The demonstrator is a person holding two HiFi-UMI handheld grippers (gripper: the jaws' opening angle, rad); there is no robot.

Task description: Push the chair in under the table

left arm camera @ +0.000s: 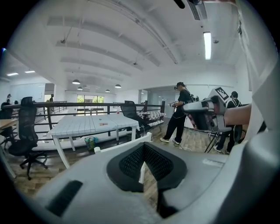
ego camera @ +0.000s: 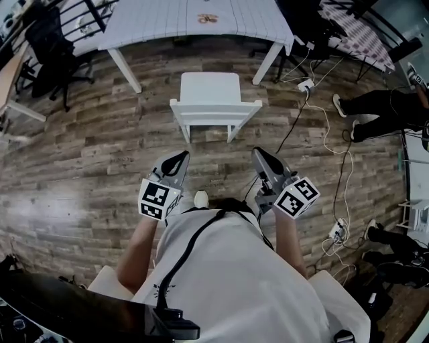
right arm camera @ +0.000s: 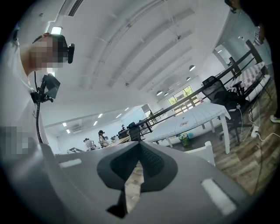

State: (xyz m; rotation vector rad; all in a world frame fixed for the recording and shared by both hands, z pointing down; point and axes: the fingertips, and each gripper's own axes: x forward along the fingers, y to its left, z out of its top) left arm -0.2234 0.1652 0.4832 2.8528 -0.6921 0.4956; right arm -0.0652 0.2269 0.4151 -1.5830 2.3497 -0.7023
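Left gripper (ego camera: 181,158): jaws pressed together, nothing between; grey moulded shell, black ribbed pads tapering to a point. Right gripper (ego camera: 259,154): likewise closed and empty, of the same build, level with the left and set apart from it. At the back of each, a white cube (ego camera: 159,199) printed with black square marker patterns.

Straight ahead of both tips, close but untouched: white chair (ego camera: 209,100), smooth and boxy, flat square seat, backrest rail towards the grippers. Standing out on the floor, short of the table edge, in line with the gap between the near legs.

Beyond the chair: white table (ego camera: 167,27), top scored in a fine grid, slim splayed legs, a small orange item (ego camera: 206,18) lying on it.

Underfoot: wood-plank floor (ego camera: 87,147), grey-brown and grainy.

Right of the right gripper: white cables (ego camera: 328,134) trailing across the planks to a power strip (ego camera: 305,85); farther right, a person's dark-trousered legs (ego camera: 382,107).

Far left of the left gripper: black office chair (ego camera: 47,40).
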